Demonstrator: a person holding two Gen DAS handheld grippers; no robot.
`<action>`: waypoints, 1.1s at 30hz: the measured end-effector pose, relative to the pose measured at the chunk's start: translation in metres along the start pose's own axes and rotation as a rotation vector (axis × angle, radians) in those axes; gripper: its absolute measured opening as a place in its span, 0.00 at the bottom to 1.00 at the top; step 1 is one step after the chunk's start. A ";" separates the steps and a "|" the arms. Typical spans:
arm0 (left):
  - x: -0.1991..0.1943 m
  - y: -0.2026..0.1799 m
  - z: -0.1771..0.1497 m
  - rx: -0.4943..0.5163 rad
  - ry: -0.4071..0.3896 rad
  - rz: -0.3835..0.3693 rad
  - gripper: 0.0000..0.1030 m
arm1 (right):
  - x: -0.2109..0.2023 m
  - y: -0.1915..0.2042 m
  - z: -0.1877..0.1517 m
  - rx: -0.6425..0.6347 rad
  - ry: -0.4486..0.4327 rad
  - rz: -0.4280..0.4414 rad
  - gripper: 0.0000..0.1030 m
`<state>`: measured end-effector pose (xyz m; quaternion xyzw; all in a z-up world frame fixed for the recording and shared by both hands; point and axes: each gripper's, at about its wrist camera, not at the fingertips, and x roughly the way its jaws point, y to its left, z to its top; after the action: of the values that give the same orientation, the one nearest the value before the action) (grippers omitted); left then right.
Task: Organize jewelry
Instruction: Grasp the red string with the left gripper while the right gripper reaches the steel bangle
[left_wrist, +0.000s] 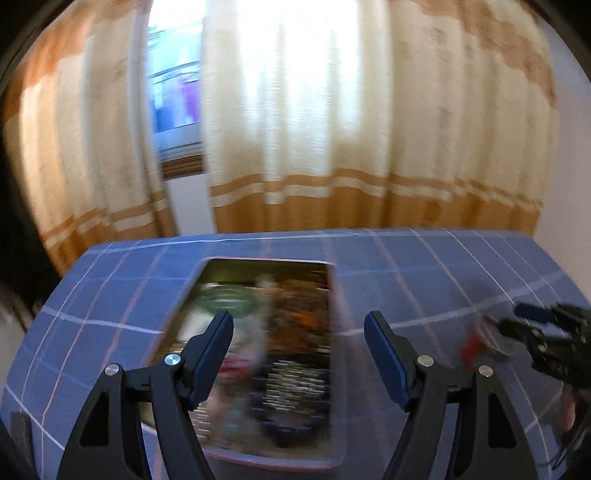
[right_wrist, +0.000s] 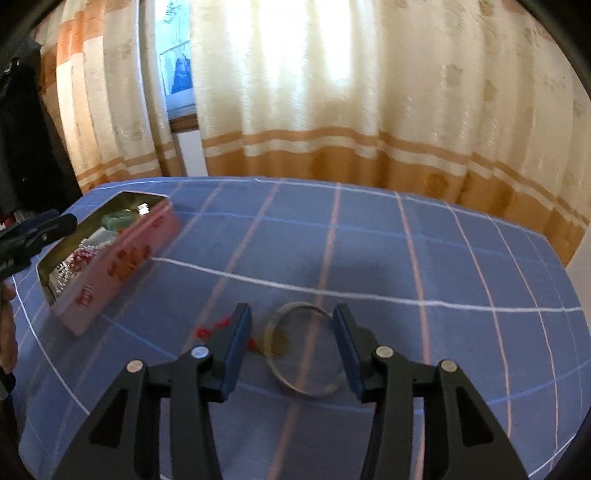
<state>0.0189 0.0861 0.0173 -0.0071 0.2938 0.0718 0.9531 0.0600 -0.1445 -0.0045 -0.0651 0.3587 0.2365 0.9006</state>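
Over the pink tin (right_wrist: 122, 258) hangs the left gripper (left_wrist: 298, 354), jaws spread wide, nothing between them. The tin's contents are a blur: something green, something red, silvery strands, no telling more. To the tin's right on the blue checked cloth (right_wrist: 406, 251) lies a thin bangle (right_wrist: 304, 349), a red tassel (right_wrist: 210, 330) half hidden behind a finger. The right gripper (right_wrist: 291, 347) straddles the bangle, jaws apart, pads not pressing it.

Shiny metal tin (right_wrist: 122, 258), glossy bangle (right_wrist: 306, 350), matt checked cloth (right_wrist: 406, 258)
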 end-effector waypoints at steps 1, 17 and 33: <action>0.003 -0.011 0.001 0.023 0.017 -0.017 0.72 | -0.001 -0.002 -0.002 -0.004 0.006 0.006 0.44; 0.052 -0.072 -0.006 0.042 0.180 -0.121 0.72 | 0.019 0.009 -0.018 -0.102 0.139 0.067 0.17; 0.048 -0.120 -0.015 0.168 0.178 -0.171 0.72 | 0.011 -0.018 -0.019 -0.025 0.134 -0.105 0.06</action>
<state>0.0666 -0.0272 -0.0258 0.0413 0.3805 -0.0355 0.9232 0.0633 -0.1616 -0.0268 -0.1109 0.4113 0.1885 0.8849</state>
